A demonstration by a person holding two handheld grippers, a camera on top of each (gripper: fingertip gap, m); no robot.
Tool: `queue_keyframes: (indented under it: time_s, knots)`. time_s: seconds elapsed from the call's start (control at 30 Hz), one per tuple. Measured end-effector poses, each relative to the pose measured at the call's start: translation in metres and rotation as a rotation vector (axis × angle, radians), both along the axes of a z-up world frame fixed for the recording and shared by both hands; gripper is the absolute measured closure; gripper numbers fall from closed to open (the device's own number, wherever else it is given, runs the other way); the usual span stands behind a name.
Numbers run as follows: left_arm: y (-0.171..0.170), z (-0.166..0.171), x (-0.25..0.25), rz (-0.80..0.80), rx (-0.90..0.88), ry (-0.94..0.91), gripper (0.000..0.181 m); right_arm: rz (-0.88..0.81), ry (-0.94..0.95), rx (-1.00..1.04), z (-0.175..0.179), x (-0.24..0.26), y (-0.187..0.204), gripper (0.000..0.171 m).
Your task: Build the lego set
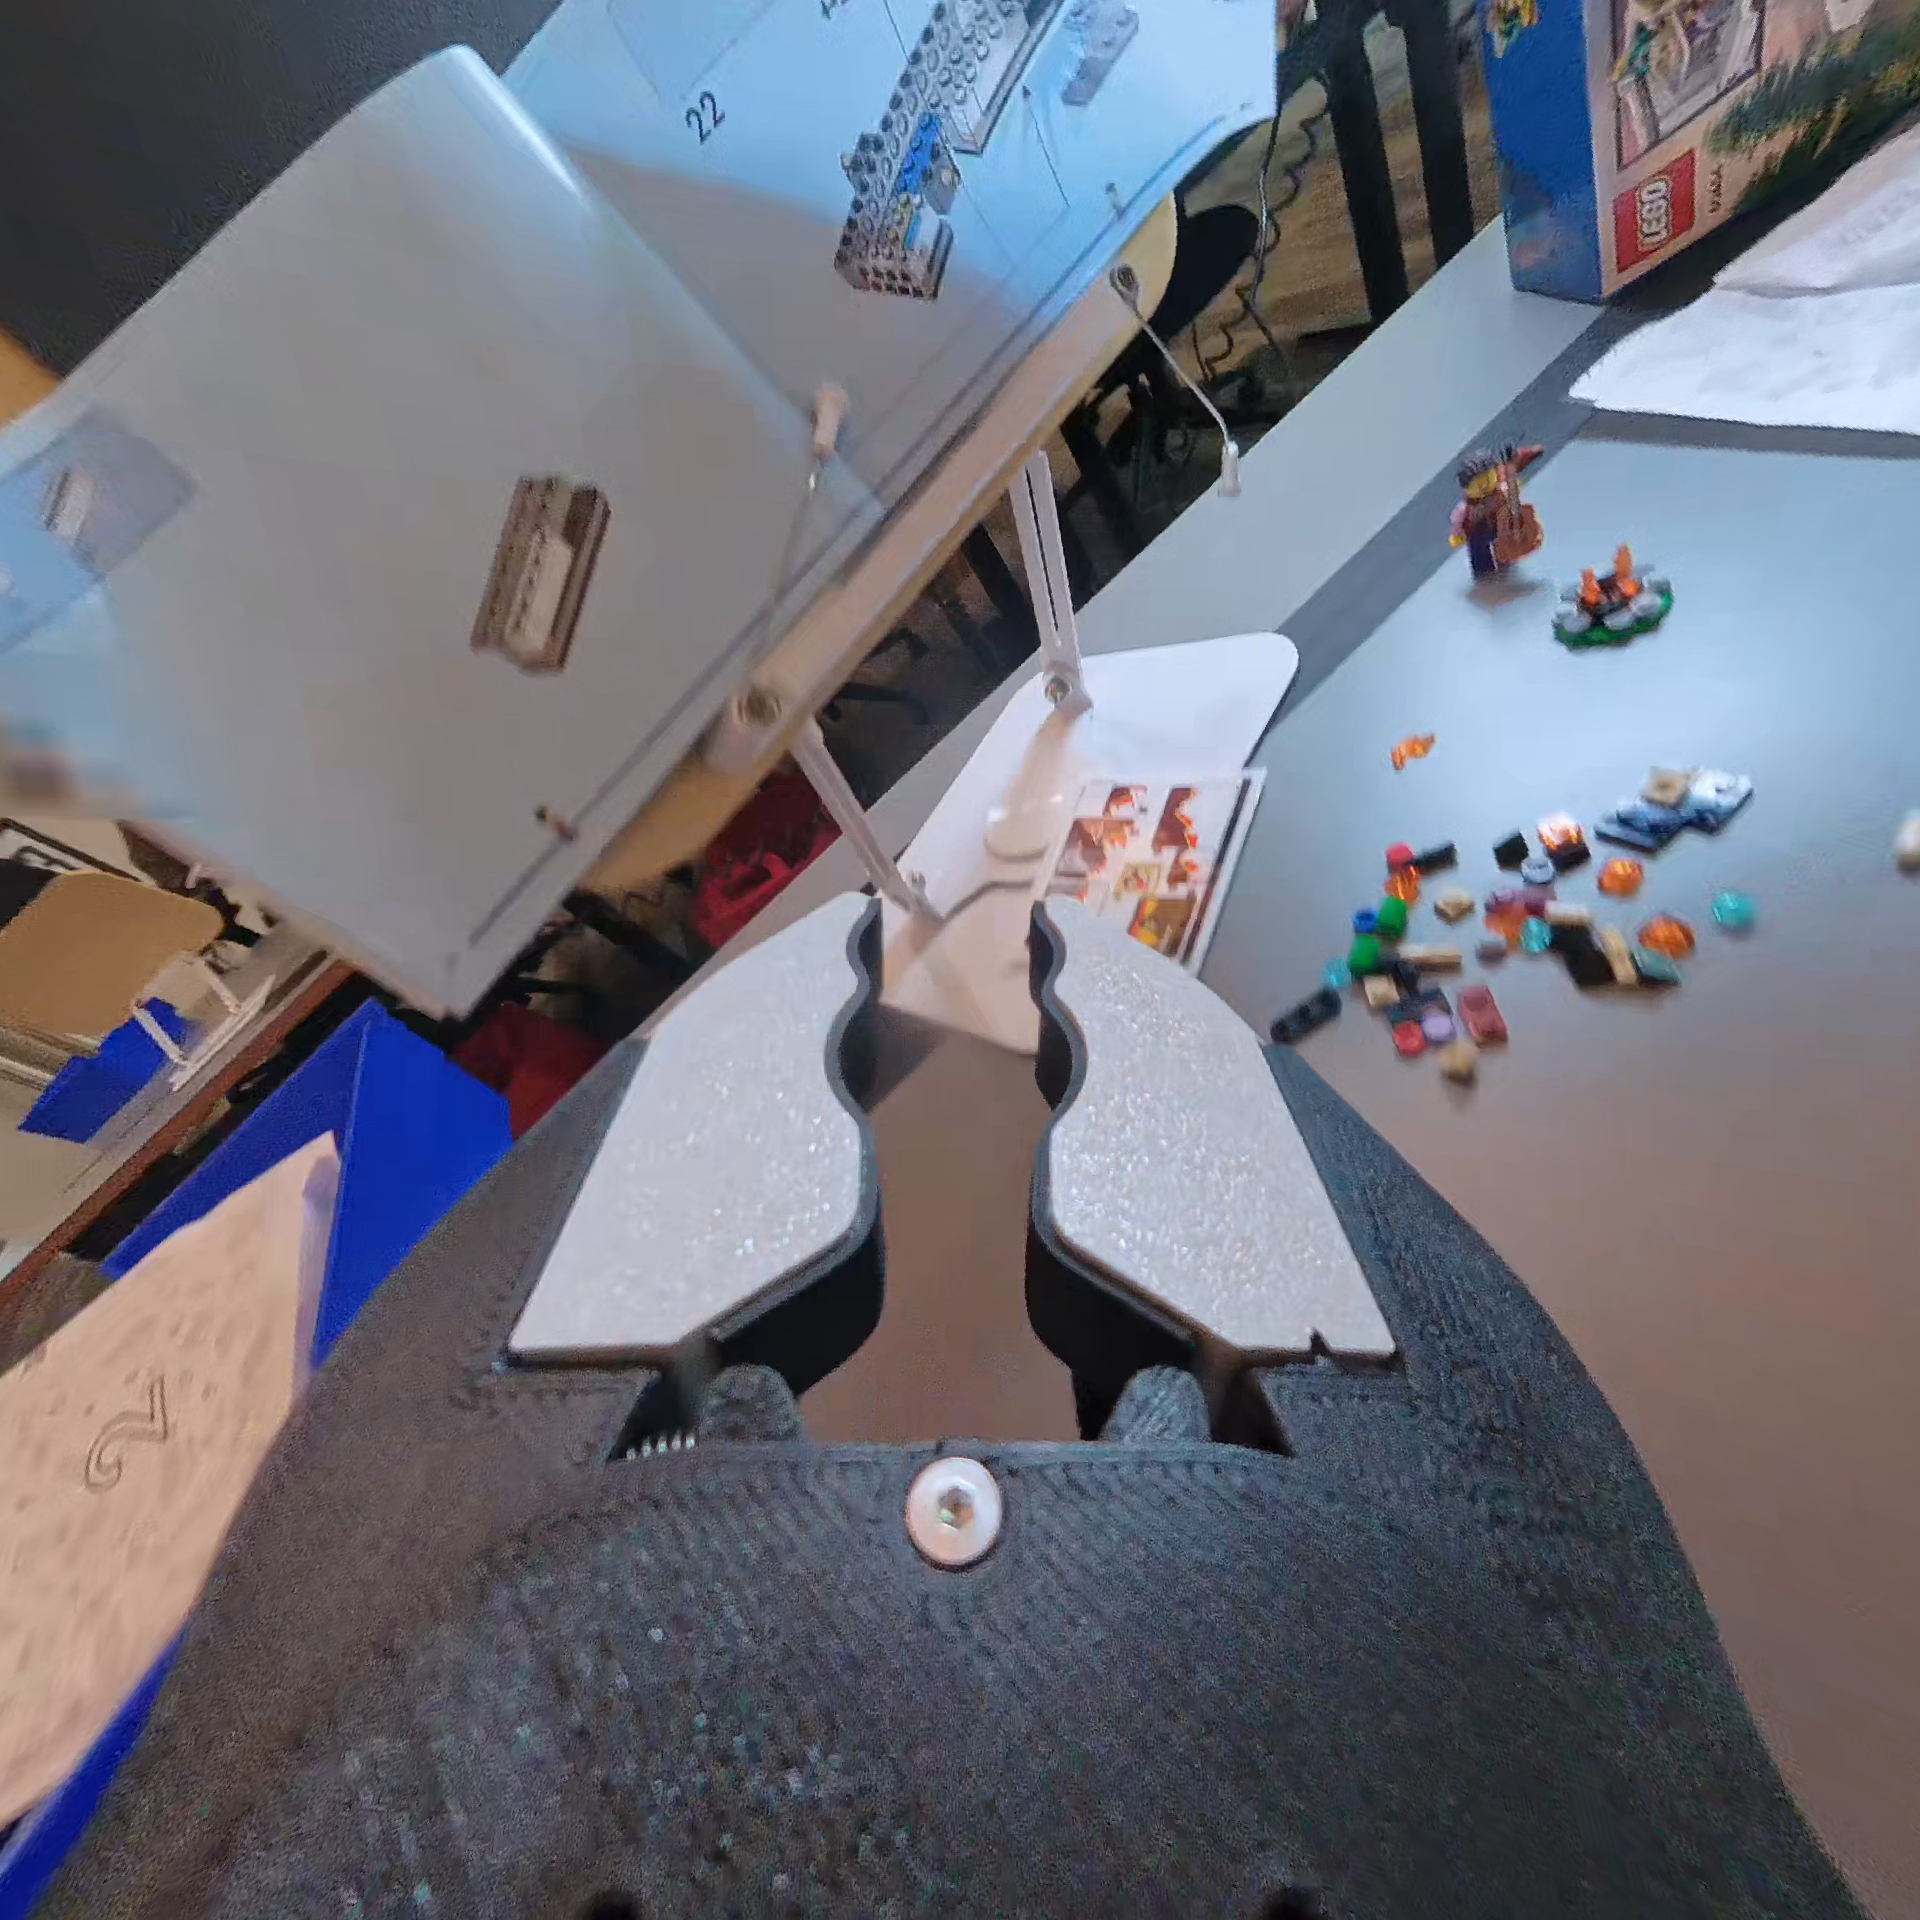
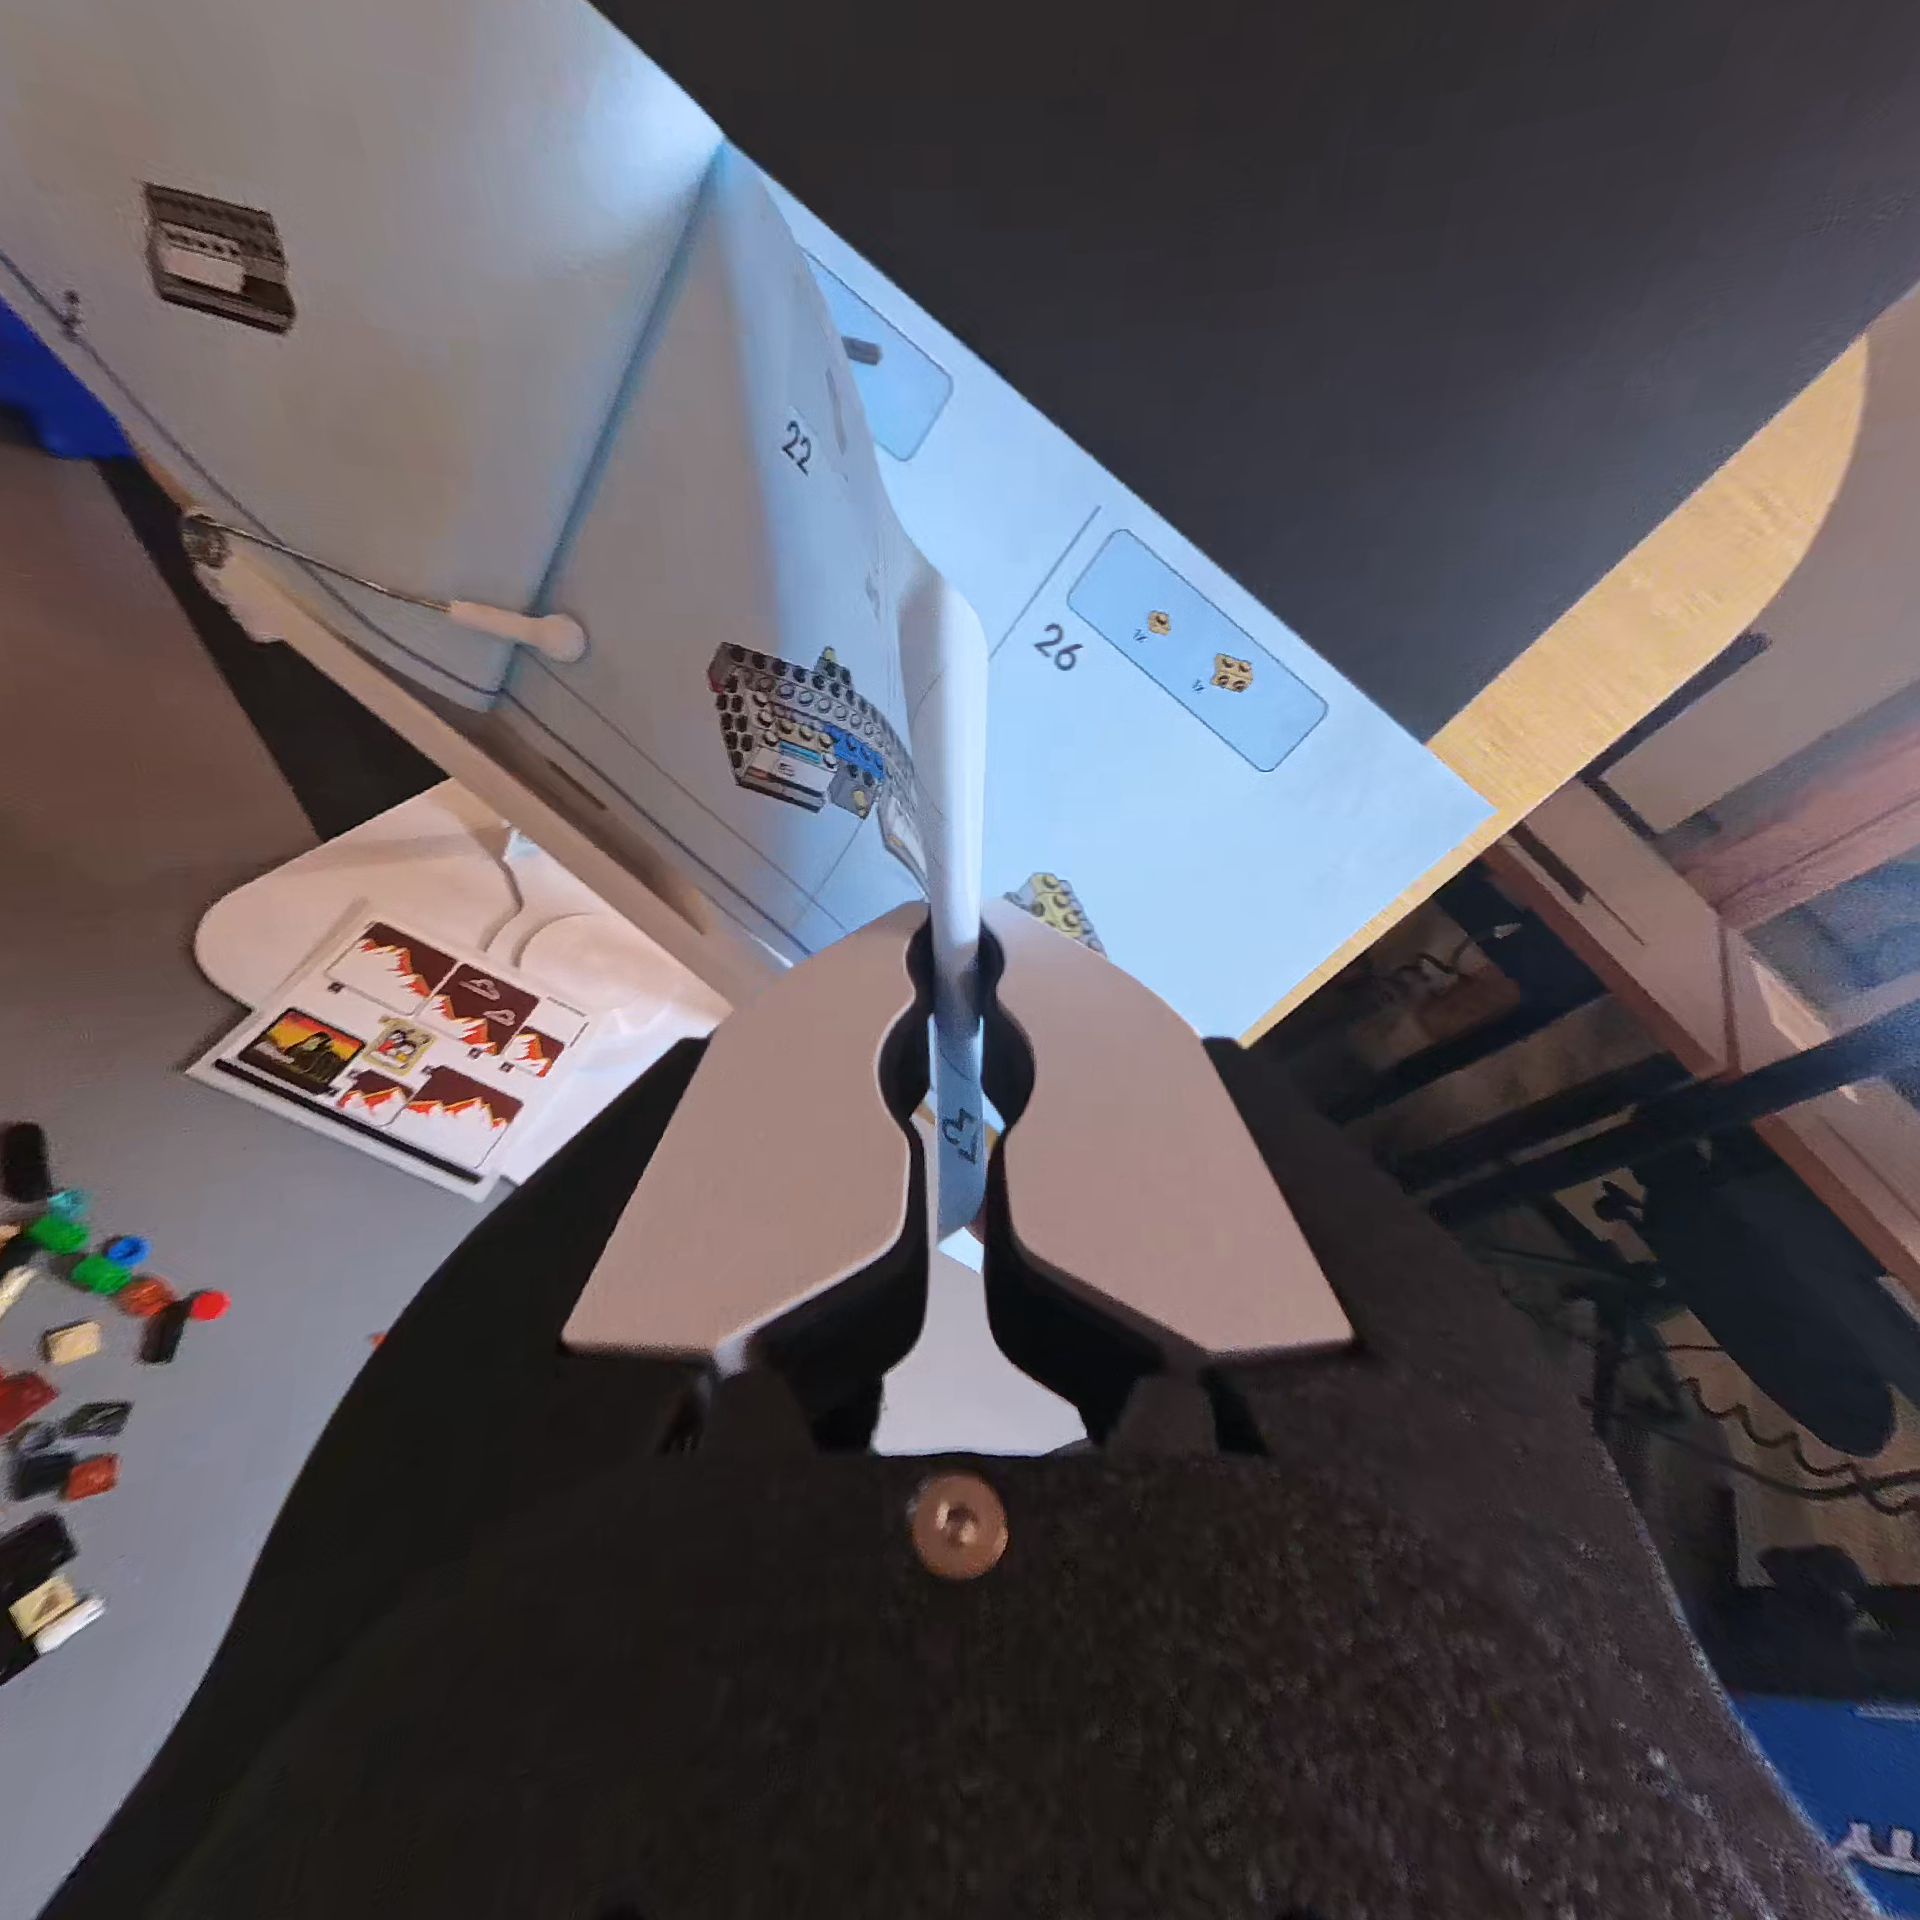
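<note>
1. Pinching a page [image 2: 951, 790] of the instruction booklet [image 2: 499, 343], the right gripper [image 2: 954, 925] is seen clenched on the sheet's edge, which runs straight ahead between the tips; the booklet is propped on a white stand [image 1: 1049, 727] ahead of both tools.
2. The left gripper [image 1: 951, 920] is held released, with nothing between its fingers; the stand's base lies just beyond its tips.
3. The loose lego pieces [image 1: 1527, 925] are scattered on the table ahead and to the right of the left gripper; a minifigure [image 1: 1496, 514] and a small campfire build [image 1: 1610, 608] stand farther off on the same side; the set's box [image 1: 1662, 135] is well beyond them.
4. A tear or crease is judged likely if the page is pulled too hard or sideways; the stand could be tipped or dragged by the same pull, and more than one sheet may be turned at once, so that steps would be skipped.
5. A sticker sheet [image 2: 395, 1049] is lying partly on the stand's base, ahead and left of the right gripper.
6. The table [image 1: 1558, 1299] is smooth and grey; beyond it a cluttered room with desks, cables and blue bins is seen.
</note>
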State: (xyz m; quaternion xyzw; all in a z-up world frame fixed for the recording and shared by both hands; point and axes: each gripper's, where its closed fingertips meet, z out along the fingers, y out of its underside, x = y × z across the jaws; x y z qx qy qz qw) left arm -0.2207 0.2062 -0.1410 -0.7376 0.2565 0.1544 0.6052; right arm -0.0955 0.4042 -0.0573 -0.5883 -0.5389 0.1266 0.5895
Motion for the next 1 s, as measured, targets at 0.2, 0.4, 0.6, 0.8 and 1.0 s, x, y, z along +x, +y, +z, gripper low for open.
queue_keyframes:
  time_s: [0.2,0.4,0.6,0.8,1.0]
  knots:
    - [0.105,0.034,-0.006,0.029,-0.147,0.126,0.144,0.036,-0.138,-0.089,-0.007,0.003,-0.023,0.171]
    - [0.13,0.029,-0.006,0.013,-0.168,0.19,0.179,0.094,-0.154,-0.168,-0.008,0.004,-0.036,0.171]
    - [0.118,0.05,-0.023,0.007,0.073,-0.267,0.18,0.171,-0.067,-0.269,0.0,0.008,-0.051,0.171]
    - [0.093,0.038,-0.057,-0.038,0.164,-0.981,0.177,0.393,-0.128,-0.286,-0.01,-0.046,-0.129,0.171]
    - [0.088,0.031,-0.059,-0.098,0.235,-1.064,0.177,0.519,-0.143,-0.248,-0.021,-0.159,-0.196,0.157]
